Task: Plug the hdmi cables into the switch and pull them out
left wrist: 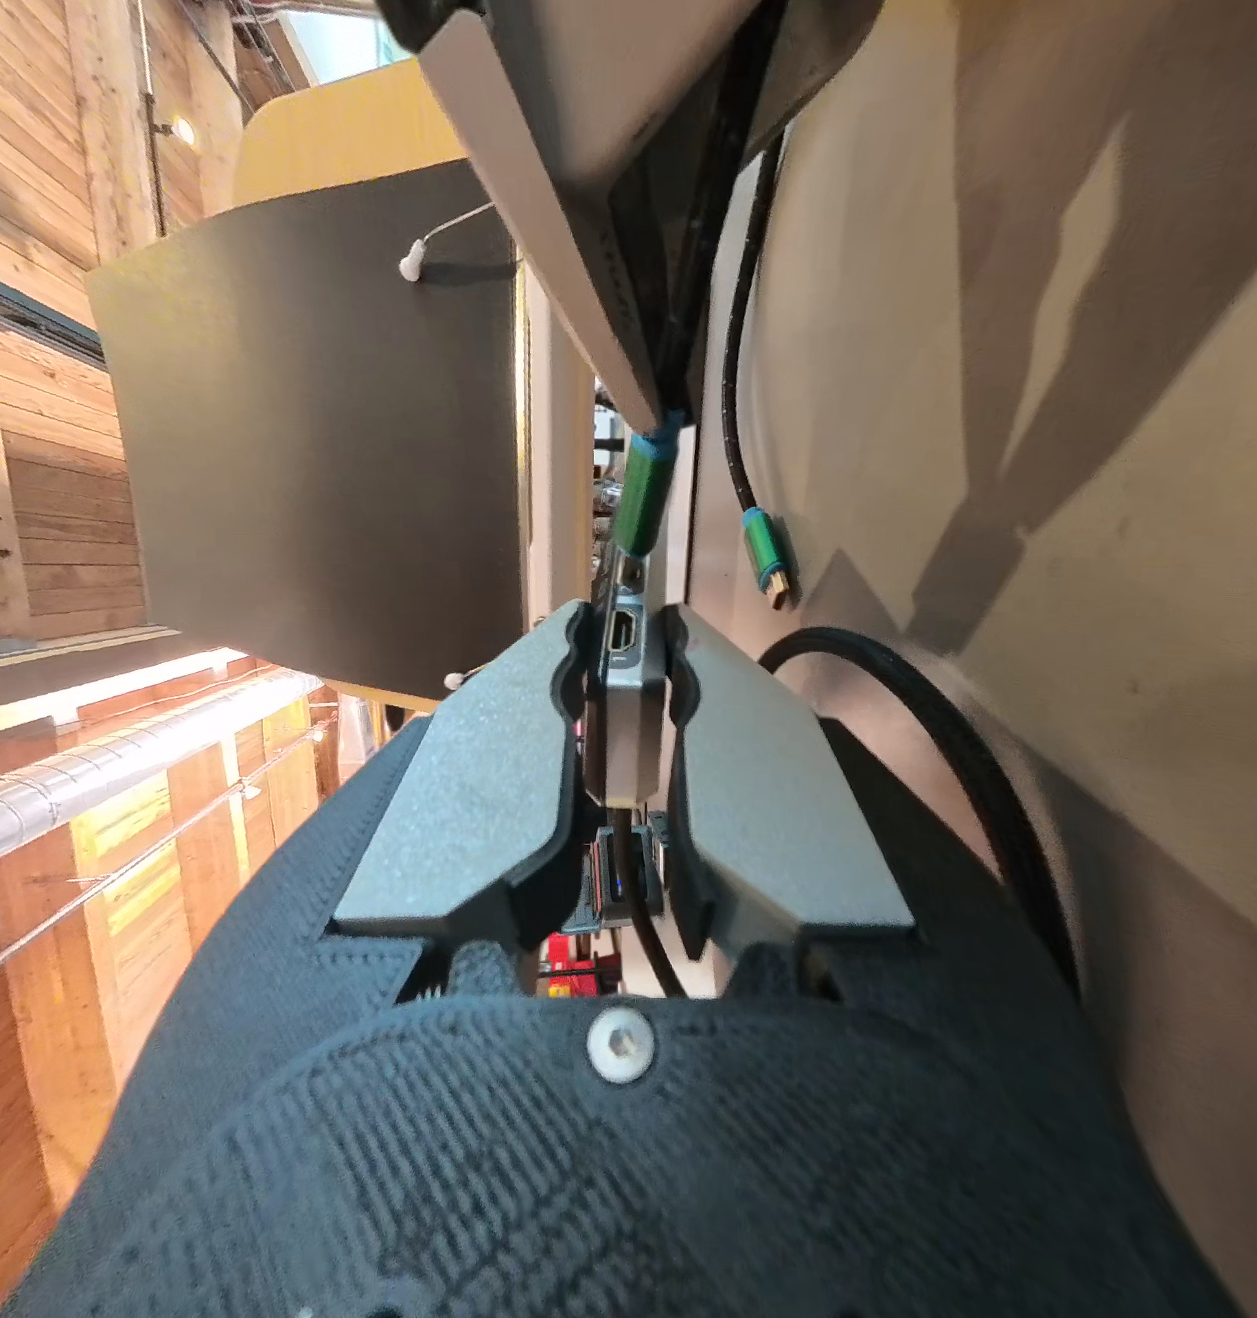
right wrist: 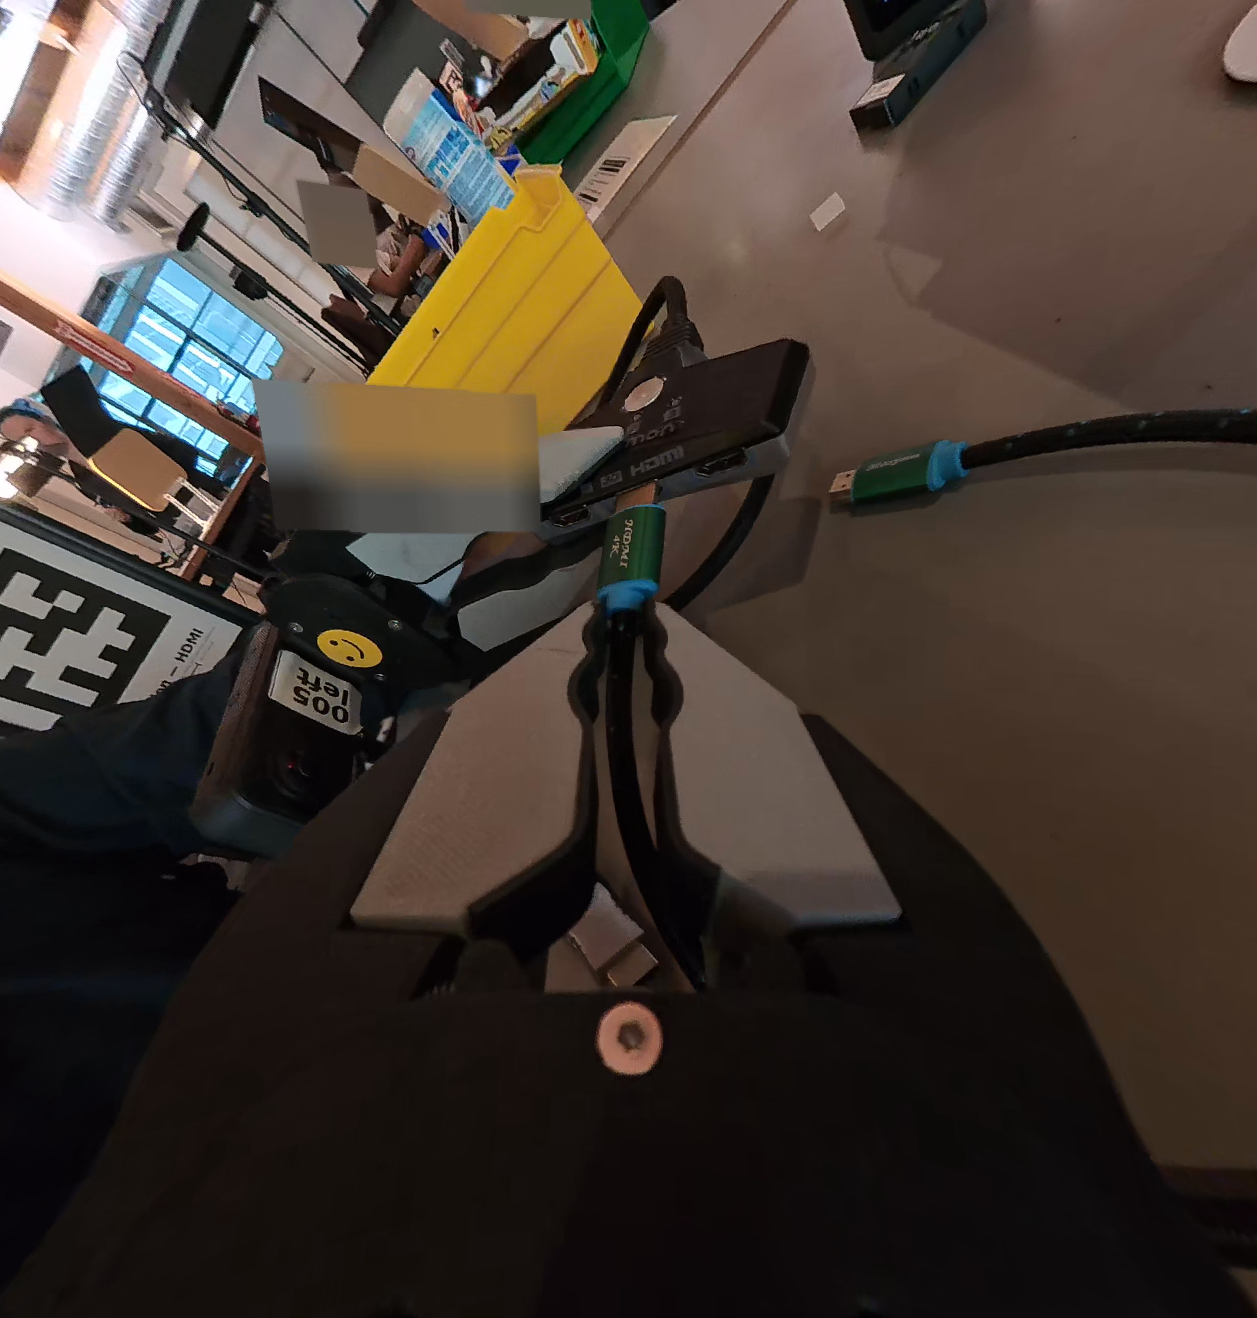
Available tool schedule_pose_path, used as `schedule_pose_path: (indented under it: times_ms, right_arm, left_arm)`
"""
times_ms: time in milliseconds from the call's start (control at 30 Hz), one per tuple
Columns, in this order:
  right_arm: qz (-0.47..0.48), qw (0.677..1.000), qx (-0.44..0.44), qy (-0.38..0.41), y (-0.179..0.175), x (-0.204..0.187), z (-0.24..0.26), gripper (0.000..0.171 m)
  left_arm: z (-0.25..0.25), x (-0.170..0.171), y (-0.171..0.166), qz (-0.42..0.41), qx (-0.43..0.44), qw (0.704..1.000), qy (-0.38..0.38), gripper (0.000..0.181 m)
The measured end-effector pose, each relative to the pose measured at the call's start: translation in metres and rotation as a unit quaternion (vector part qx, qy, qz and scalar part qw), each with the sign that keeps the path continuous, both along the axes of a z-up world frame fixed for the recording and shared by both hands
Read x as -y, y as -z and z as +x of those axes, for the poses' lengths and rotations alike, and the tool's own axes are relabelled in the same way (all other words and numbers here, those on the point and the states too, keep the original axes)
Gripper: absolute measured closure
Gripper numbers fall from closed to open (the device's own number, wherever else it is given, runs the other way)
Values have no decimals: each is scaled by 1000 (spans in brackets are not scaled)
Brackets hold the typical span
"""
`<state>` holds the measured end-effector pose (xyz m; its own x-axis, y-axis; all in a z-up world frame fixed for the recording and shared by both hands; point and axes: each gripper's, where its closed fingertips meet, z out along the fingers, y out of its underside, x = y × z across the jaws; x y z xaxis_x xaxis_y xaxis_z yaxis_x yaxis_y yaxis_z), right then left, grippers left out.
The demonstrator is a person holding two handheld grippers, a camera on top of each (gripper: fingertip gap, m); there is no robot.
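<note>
HDMI switch (right wrist: 689, 435), mid-frame and clamped by the left gripper (left wrist: 625, 642) fingers, takes a green plug (right wrist: 627, 549) whose cable the right gripper (right wrist: 622, 627) pinches behind the collar, so it could bend or skew.

The flat black switch box with grey port edge (right wrist: 711, 410) is partly covered on its left end by a grey gripper finger (right wrist: 582, 453). The gold tip of the green metal HDMI plug with blue collar (right wrist: 624, 553) goes behind the box edge, so can't tell how deep it sits. The braided black cable (right wrist: 629, 770) disappears between the near fingers (pinched there). The second black braided cable (right wrist: 1124, 431) runs off the right edge.
</note>
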<state>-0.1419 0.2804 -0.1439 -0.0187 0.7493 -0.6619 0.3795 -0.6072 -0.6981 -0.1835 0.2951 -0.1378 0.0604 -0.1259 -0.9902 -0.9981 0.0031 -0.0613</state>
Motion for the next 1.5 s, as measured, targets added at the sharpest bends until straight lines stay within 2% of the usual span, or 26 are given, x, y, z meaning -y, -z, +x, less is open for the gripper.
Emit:
schedule_pose_path:
  times_ms: [267,600,800,933,1033,1133,1233,1333,1367,1400,1500]
  right_arm:
    - [-61,998,-10,-14,1,0,3,165]
    - [-38,999,-12,-26,1,5,2,164]
    - [-22,999,15,-42,10,7,3,164]
    - [-36,998,-2,-46,6,6,-1,163]
    - [36,999,-14,-30,-6,1,-4,163]
    - [157,987,-13,-15,-18,0,-4,160]
    - [283,959,4,17,-23,-6,-2,151]
    - [322,947,9,4,-21,3,-5,138]
    - [327,945,24,0,-15,4,-6,144]
    - [339,940,42,-1,-10,3,-6,166]
    - [377,924,65,5,-5,0,-6,169]
  left_arm:
    - [3,-1,2,9,-11,1000,12,163]
    - [5,6,6,-24,36,999,20,165]
    - [12,12,19,-44,19,998,35,165]
    - [7,10,13,-31,21,999,28,164]
    - [3,4,3,-20,48,998,22,163]
    - [-1,4,-6,-6,60,998,15,164]
    - [-6,3,-2,-4,49,999,12,164]
    - [-1,5,-3,-14,85,996,17,163]
    - [3,6,-7,-13,105,994,23,163]
    - [6,7,-11,-12,125,992,31,163]
    - [5,6,-6,-37,169,984,36,162]
